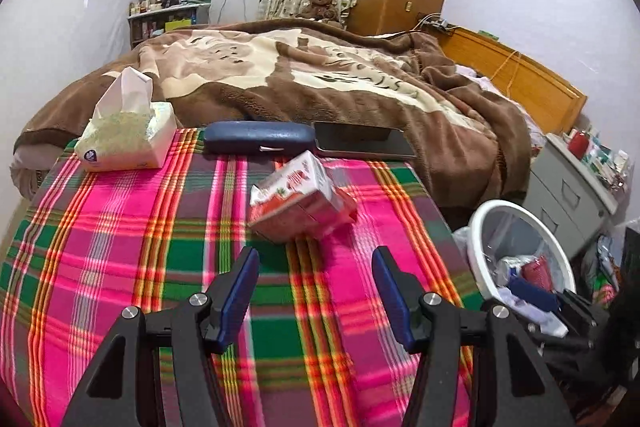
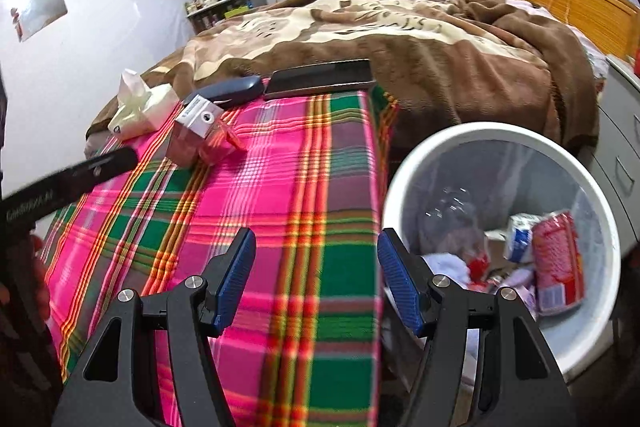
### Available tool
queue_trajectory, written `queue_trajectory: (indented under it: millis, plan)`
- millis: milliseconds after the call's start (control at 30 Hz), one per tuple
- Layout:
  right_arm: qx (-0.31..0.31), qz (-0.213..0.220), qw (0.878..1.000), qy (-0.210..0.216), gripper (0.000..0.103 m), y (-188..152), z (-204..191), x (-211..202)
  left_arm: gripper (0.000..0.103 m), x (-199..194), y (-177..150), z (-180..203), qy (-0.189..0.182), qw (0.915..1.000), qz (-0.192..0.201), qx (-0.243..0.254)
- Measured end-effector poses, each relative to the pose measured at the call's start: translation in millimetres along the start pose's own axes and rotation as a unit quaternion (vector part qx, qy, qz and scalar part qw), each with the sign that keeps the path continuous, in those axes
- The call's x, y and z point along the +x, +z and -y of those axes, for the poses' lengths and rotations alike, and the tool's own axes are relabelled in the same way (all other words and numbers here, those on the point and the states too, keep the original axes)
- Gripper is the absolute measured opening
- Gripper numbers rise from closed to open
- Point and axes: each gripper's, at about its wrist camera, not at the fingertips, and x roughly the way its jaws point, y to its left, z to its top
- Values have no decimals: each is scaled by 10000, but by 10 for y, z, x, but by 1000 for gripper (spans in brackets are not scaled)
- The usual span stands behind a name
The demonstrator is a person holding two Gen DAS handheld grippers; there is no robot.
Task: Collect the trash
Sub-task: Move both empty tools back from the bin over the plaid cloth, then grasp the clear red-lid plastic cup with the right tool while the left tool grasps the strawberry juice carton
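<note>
Because the red-and-white carton (image 1: 302,201) lies tipped on its side in the middle of the plaid cloth (image 1: 120,247), it reads as the one piece of trash not yet collected. The left gripper (image 1: 316,291) points straight at it, fingers apart and empty, just short of contact. The right gripper (image 2: 316,275) hangs empty too, spread wide at the cloth's edge beside the white bin (image 2: 592,195), which stands near enough for a short drop. The tissue pack (image 1: 128,143), the blue case (image 1: 260,141) and the tablet (image 1: 364,143) look kept.
</note>
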Motion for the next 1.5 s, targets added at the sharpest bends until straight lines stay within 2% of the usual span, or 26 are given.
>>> queue_trajectory:
  millis: [67,300,467,667,800,900,1100,1167,1233,1333,1500]
  plan:
    - [-31,-22,10000,-36,65,21,-29,49,58,89,72,5,117,9999,-26,64]
    - [-5,-97,10000,-13,65,84,-39,177,58,380,322,5,183,9997,9,171]
    - [54,-120,9999,-46,65,125,-14,231,58,592,381,15,325,9989,-167,292]
    - [86,-141,9999,-51,65,142,-16,263,58,682,311,-201,590,9974,-393,157]
    - [30,-186,9998,-46,65,139,-61,294,58,595,197,-376,672,9969,-392,140]
    - [-30,-197,9998,-45,65,151,-116,303,58,577,135,-523,870,9951,-448,104]
    - [-115,-173,9998,-4,65,199,-212,319,58,506,79,-833,1094,9928,-462,-169]
    - [-108,-184,9998,51,65,232,-248,353,58,459,95,-887,991,9939,-381,-306]
    - [-95,-205,9997,113,65,289,-294,420,58,391,132,-882,703,9966,-234,-371]
    - [-9,-257,9996,90,65,348,-315,511,58,426,202,-839,274,9983,-274,-430]
    - [240,-216,9994,122,65,370,-239,511,66,582,328,-721,248,9985,-293,-392]
